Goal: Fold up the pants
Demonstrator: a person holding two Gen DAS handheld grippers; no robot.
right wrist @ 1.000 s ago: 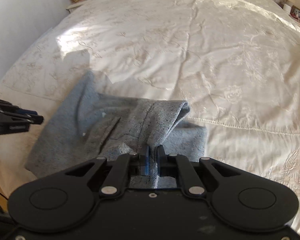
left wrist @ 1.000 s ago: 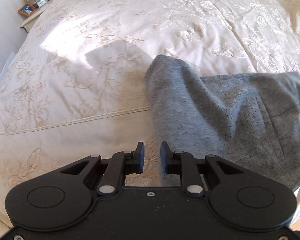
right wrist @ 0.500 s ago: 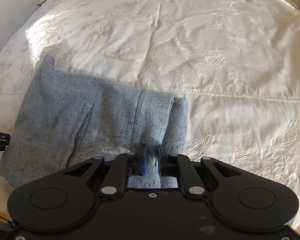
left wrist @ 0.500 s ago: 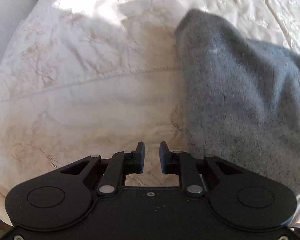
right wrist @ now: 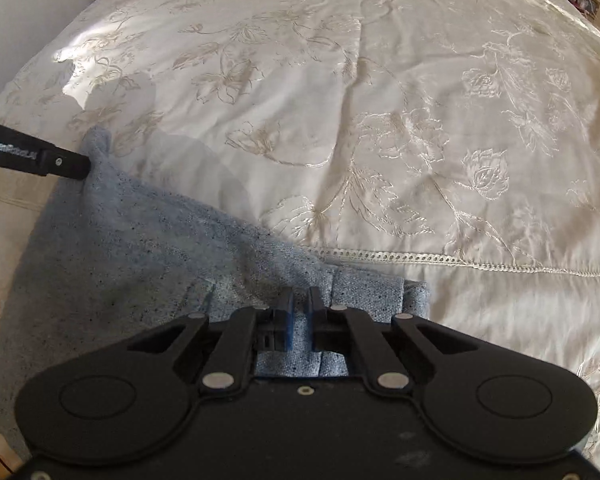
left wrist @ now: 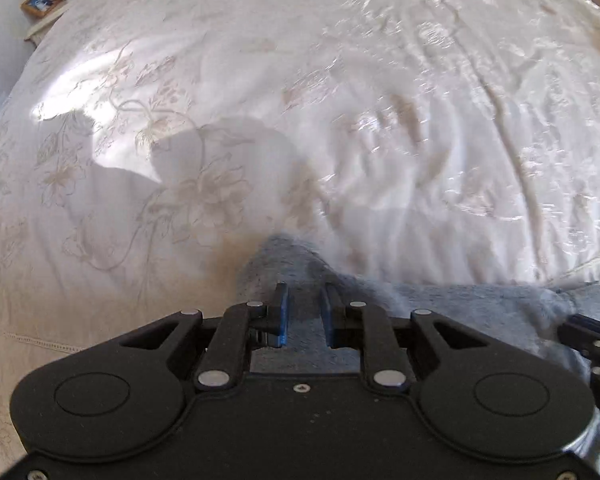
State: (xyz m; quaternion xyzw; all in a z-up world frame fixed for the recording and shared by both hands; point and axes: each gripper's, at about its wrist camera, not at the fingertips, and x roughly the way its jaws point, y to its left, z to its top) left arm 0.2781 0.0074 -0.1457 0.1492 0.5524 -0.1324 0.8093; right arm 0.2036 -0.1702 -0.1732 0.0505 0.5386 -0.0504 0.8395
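Observation:
The grey speckled pants (right wrist: 140,240) lie on the cream bedspread near its front edge, partly folded, with a doubled layer at their right end. My right gripper (right wrist: 298,300) has its jaws closing tight on a fold of that doubled layer, with fabric pinched between the blue pads. My left gripper (left wrist: 303,300) sits over the far left corner of the pants (left wrist: 460,304). Its jaws are apart and opening, and grey cloth shows between them. In the right wrist view the left gripper's finger (right wrist: 40,156) reaches that raised corner from the left. The right gripper (left wrist: 592,344) shows at the left wrist view's right edge.
The embroidered bedspread (right wrist: 380,100) stretches far beyond the pants, with a lace seam (right wrist: 460,262) across it. A nightstand with a photo frame (left wrist: 40,2) stands past the bed's far left corner. Another frame (right wrist: 584,0) stands at the far right.
My left gripper has swung from the bare bedspread beside the pants onto their far corner. My right gripper has sunk toward the bed with the fold, and its jaws have narrowed.

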